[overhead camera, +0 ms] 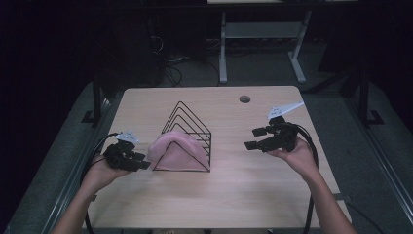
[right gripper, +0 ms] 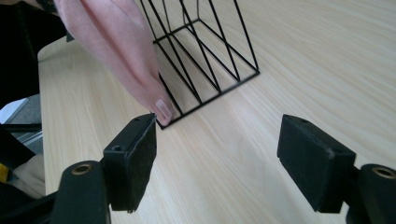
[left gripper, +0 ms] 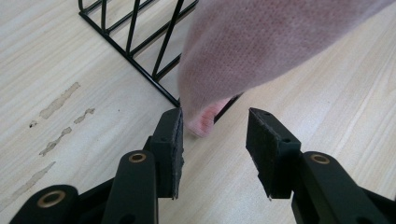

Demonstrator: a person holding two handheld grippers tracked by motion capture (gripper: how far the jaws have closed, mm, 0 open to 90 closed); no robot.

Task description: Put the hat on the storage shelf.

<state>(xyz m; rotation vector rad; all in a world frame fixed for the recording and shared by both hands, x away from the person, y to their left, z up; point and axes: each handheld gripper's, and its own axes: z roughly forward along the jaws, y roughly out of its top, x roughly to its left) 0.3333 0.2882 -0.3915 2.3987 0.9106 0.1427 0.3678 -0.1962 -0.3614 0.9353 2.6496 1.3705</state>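
A black wire rack [overhead camera: 187,131] of triangular frames stands in the middle of the wooden table [overhead camera: 243,190]. A pink cloth [overhead camera: 173,148] is draped over its near end, hanging down both sides. My left gripper [overhead camera: 141,162] is held just left of the cloth, open; in the left gripper view the cloth's hanging edge [left gripper: 205,119] lies just beyond the open jaws, not between the pads. My right gripper [overhead camera: 257,138] hovers open to the right of the rack, apart from it. The right gripper view shows the cloth [right gripper: 121,46] and rack [right gripper: 205,56] ahead.
A round cable hole [overhead camera: 245,99] sits near the table's far edge. Pale smears [left gripper: 60,116] mark the tabletop left of the rack. Beyond the table stand a desk's white legs [overhead camera: 223,48] and cables on the dark floor.
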